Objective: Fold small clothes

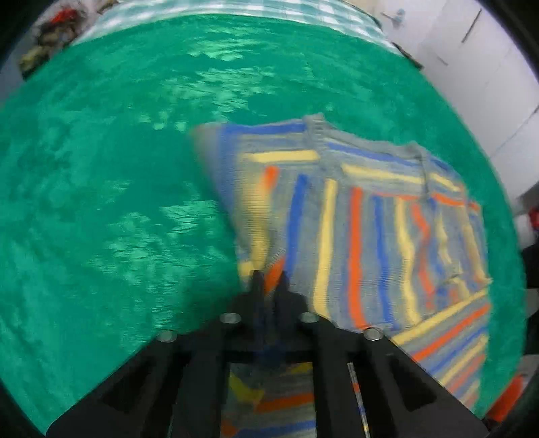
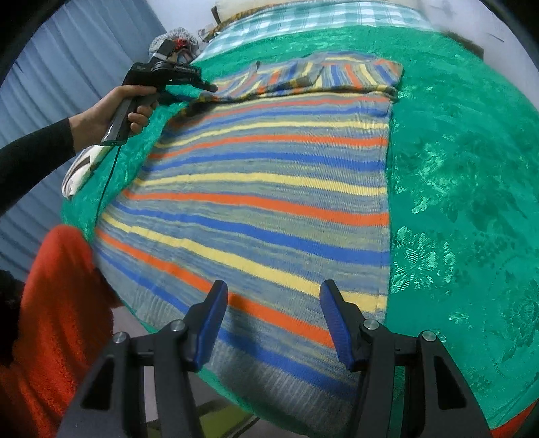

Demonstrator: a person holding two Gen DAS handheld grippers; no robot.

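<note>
A knit sweater with grey, blue, yellow and orange stripes lies flat on a green bedspread. Its far part is folded over, with the stripes there running crosswise. In the left wrist view my left gripper is shut, and a fold of the sweater at its near left edge sits pinched between the tips. In the right wrist view a hand holds that left gripper at the sweater's far left edge. My right gripper stands open above the near hem, with nothing between its blue pads.
A teal-and-white checked cloth covers the far end of the bed. An orange fleece garment hangs at the near left bed edge. Blue curtains stand on the left. White cabinet doors are to the right, and mixed clutter lies beyond the far left corner.
</note>
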